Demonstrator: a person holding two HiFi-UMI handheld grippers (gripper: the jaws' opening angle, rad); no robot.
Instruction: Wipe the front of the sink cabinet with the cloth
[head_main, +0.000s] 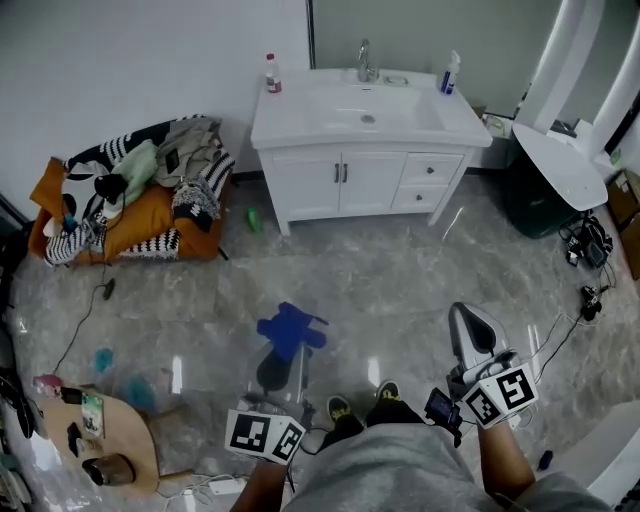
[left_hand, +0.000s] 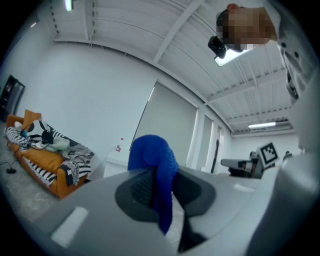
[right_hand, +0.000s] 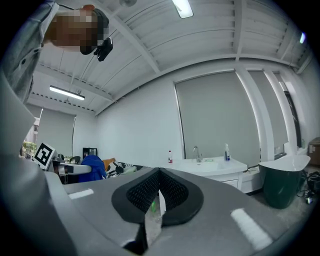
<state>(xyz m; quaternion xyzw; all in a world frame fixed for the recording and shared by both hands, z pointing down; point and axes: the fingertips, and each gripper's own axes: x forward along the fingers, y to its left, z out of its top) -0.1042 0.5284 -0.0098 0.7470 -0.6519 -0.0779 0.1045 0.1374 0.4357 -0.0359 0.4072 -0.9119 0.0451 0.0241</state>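
Note:
The white sink cabinet (head_main: 365, 180) stands against the far wall, with two doors and two drawers on its front, well away from both grippers. It also shows small in the right gripper view, the sink cabinet (right_hand: 215, 170). My left gripper (head_main: 286, 350) is shut on a blue cloth (head_main: 291, 328), held low above the floor in front of me. In the left gripper view the blue cloth (left_hand: 156, 170) bulges up from between the closed jaws of the left gripper (left_hand: 160, 187). My right gripper (head_main: 467, 322) is shut with nothing in it, and the right gripper (right_hand: 157, 192) points toward the sink.
An orange sofa (head_main: 150, 225) piled with clothes sits left of the cabinet. A dark green bin (head_main: 535, 200) and a white curved panel (head_main: 562, 165) stand to its right. Cables (head_main: 588, 290) lie on the right floor. A round wooden table (head_main: 115, 440) is near left.

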